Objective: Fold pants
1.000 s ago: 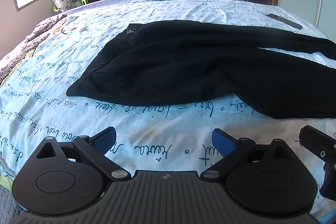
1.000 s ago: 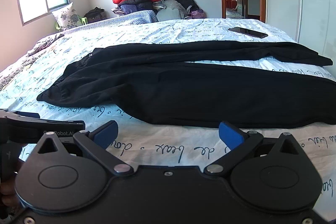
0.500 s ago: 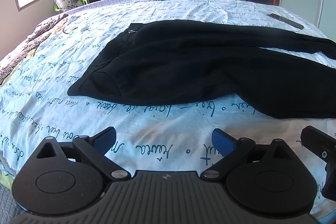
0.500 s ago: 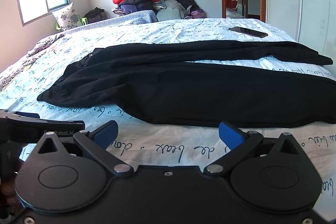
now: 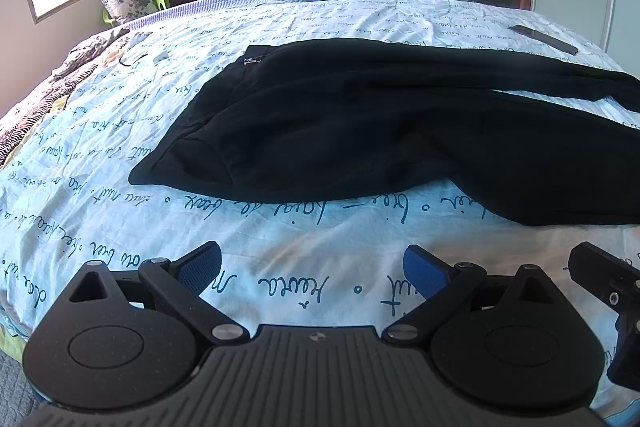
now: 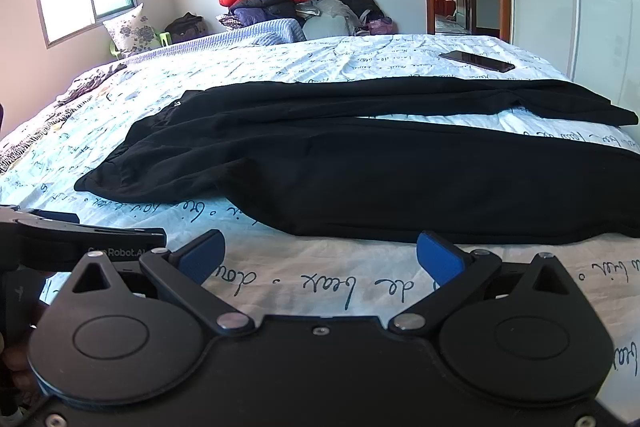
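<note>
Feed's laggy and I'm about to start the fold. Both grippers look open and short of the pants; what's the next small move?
Probably ease the left gripper forward to the near waistband corner of the black pants. The pants lie flat and unfolded on the bedsheet, both legs spread apart, and the right gripper is open and empty too, so nothing is grasped yet.

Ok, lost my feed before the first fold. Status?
Left gripper open, right gripper open, both empty, short of the pants. Pants spread flat, unfolded, on the bed. Phone lies beyond the far leg.
</note>
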A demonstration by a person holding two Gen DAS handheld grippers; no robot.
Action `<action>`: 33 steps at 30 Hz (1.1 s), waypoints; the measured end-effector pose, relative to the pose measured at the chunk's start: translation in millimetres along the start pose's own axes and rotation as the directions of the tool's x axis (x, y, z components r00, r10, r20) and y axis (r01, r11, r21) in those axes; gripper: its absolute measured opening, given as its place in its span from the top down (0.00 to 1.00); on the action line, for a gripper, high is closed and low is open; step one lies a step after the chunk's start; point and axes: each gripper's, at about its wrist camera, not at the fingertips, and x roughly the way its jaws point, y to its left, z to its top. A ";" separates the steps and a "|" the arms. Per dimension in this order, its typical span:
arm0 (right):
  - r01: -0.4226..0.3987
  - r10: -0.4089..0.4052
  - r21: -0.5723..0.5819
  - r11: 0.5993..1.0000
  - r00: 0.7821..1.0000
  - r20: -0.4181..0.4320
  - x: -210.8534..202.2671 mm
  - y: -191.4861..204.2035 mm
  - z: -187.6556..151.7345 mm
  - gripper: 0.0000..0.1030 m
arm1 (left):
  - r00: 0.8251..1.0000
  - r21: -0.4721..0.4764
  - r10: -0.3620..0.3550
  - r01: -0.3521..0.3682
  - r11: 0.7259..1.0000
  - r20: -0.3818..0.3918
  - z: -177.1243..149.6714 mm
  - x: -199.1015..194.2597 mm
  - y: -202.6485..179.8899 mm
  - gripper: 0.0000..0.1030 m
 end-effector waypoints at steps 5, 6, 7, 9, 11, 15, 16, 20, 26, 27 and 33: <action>-0.002 0.002 -0.002 1.000 1.000 0.000 -0.9 0.4 -0.3 0.00 | 1.000 0.002 -0.002 0.002 1.000 -0.001 0.0 0.1 -0.5 0.04; -0.001 0.001 -0.002 1.000 1.000 0.000 -0.8 0.3 -0.4 0.00 | 1.000 0.002 -0.003 0.003 1.000 -0.003 0.3 0.4 -0.8 0.04; -0.001 0.001 -0.001 1.000 1.000 -0.001 -0.6 0.4 -0.5 0.00 | 1.000 0.001 -0.005 0.005 1.000 -0.004 0.5 0.9 -0.9 0.04; -0.003 0.003 -0.001 1.000 1.000 -0.005 0.5 0.6 -0.6 0.00 | 1.000 -0.002 -0.010 0.010 1.000 -0.005 1.2 1.5 -0.9 0.04; -0.004 0.004 -0.002 1.000 1.000 -0.009 2.2 1.3 -0.5 0.00 | 1.000 0.000 -0.011 0.011 1.000 -0.004 1.9 3.2 -1.5 0.04; -0.073 0.075 -0.041 0.996 0.997 0.037 4.7 0.5 5.3 0.00 | 1.000 0.000 -0.025 0.025 1.000 -0.005 5.7 5.5 1.3 0.04; -0.097 0.101 -0.067 0.993 0.993 0.067 3.8 -0.6 9.4 0.00 | 0.999 -0.004 -0.035 0.035 0.999 0.002 7.7 4.9 3.8 0.04; -0.082 0.145 -0.279 0.957 0.966 0.214 10.7 9.7 46.1 0.00 | 0.995 -0.042 -0.061 0.065 0.997 0.076 20.3 1.4 23.1 0.04; -0.068 0.178 -0.510 0.857 0.970 0.168 85.7 41.5 115.7 0.00 | 0.993 -0.150 -0.055 0.070 0.986 0.102 42.8 15.3 65.5 0.04; -0.087 0.192 -0.536 0.839 0.971 0.144 104.2 46.8 126.5 0.00 | 0.995 -0.144 -0.059 0.070 0.987 0.082 47.5 21.2 69.8 0.04; -0.327 0.330 -0.504 0.799 0.940 -0.086 221.0 69.7 184.5 0.00 | 0.999 -0.144 -0.038 0.041 0.989 0.026 76.9 50.0 102.8 0.04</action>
